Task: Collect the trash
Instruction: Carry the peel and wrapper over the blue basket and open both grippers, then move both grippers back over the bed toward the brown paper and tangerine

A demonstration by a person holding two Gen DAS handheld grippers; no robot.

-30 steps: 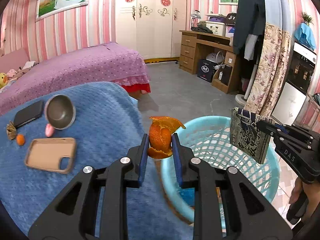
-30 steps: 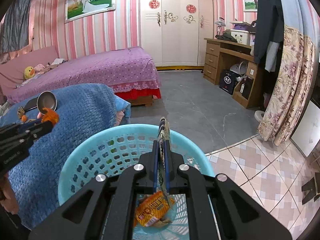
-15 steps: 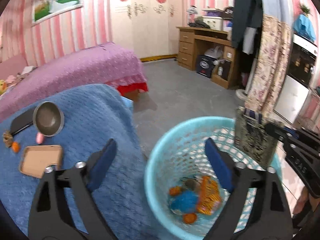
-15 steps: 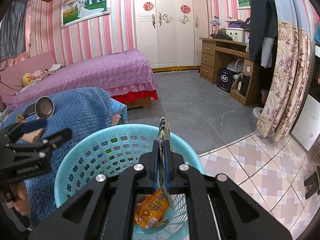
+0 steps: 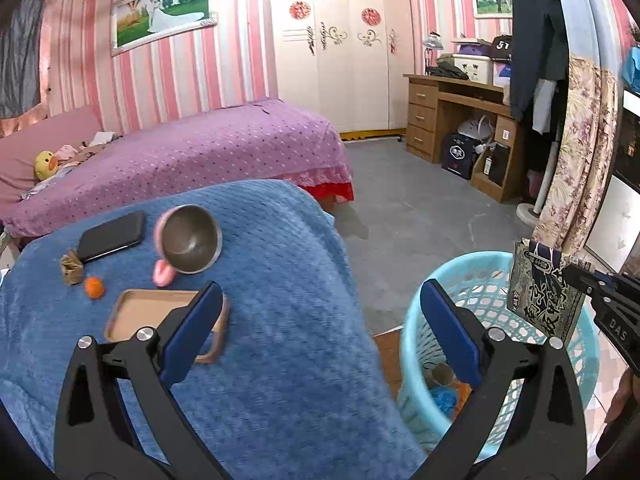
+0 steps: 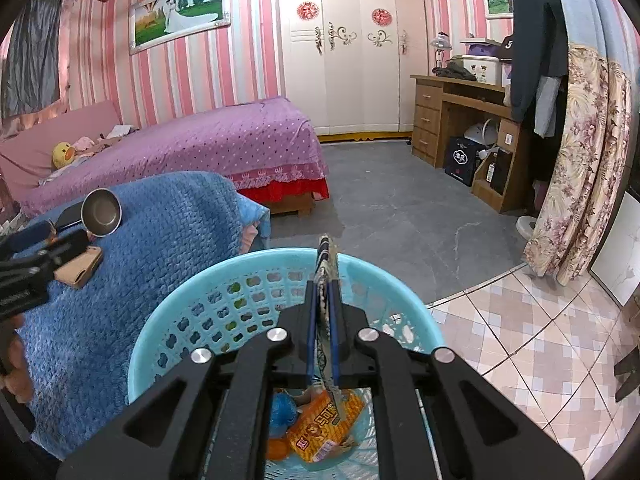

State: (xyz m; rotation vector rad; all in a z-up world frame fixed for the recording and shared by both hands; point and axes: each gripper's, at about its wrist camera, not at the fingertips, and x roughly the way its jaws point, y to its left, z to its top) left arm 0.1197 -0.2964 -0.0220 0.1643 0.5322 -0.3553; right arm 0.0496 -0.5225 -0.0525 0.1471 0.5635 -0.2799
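My left gripper (image 5: 320, 288) hovers over the blue blanket's (image 5: 280, 340) edge, its jaws opening wide with nothing between them. The light-blue mesh basket (image 5: 480, 258) stands to its right on the floor. My right gripper (image 6: 326, 284) is shut on a flat dark patterned wrapper (image 6: 326, 256), held upright over the basket (image 6: 192, 292). Inside lie an orange snack packet (image 6: 324, 424), a blue scrap (image 6: 282, 408) and orange peel (image 6: 276, 448). On the blanket remain a small orange piece (image 5: 94, 286) and a crumpled brown paper (image 5: 71, 266).
A black phone (image 5: 112, 234), a metal cup with a pink handle (image 5: 192, 244) and a tan phone case (image 5: 148, 312) also lie on the blanket. A purple bed (image 5: 200, 152) stands behind, a wooden desk (image 5: 448, 120) and a floral curtain (image 5: 580, 152) to the right.
My left gripper let go of the orange peel, which dropped into the basket, and then swung left, back over the blanket. The right gripper kept still with the wrapper.
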